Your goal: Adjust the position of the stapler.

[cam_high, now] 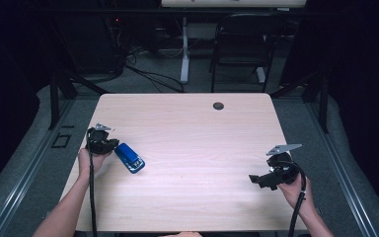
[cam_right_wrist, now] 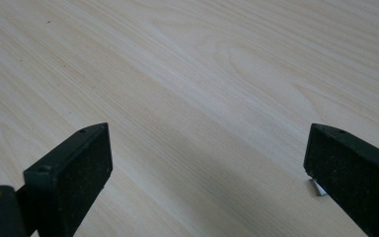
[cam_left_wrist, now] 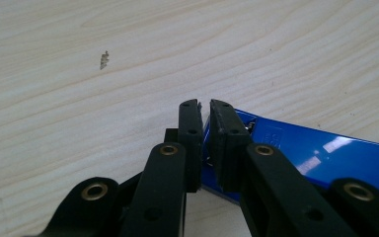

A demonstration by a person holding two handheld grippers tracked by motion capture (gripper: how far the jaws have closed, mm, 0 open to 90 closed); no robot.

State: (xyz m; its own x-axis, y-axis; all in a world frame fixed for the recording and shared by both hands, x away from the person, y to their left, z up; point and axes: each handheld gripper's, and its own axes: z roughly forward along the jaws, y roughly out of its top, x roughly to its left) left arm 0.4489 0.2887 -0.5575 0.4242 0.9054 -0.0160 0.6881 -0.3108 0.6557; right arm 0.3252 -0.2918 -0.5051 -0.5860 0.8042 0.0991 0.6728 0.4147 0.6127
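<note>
**Left tongs nipped onto the stapler's end; the lift is yet to come**

The grasp looks made, and not much else. The left tongs [cam_left_wrist: 205, 104] have their jaws drawn almost together, pinching the thin near end of the blue stapler [cam_left_wrist: 321, 158], where a bit of metal shows between the pads. The stapler [cam_high: 130, 158] lies flat near the left edge of the surface [cam_high: 187, 143], just beside the left hand. It appears to rest on the wood, so any lifting, moving or use is left to do. The right tongs [cam_high: 257, 180] hover near the right edge with jaws spread wide and nothing between them, well apart from the stapler.

The surface is pale wood grain with a small dark grommet [cam_high: 218, 105] toward the far edge. Beyond it, the room is dim: grey carpet, a black chair [cam_high: 242, 42], a white desk leg [cam_high: 184, 49] and loose cables [cam_high: 153, 74] on the floor.
</note>
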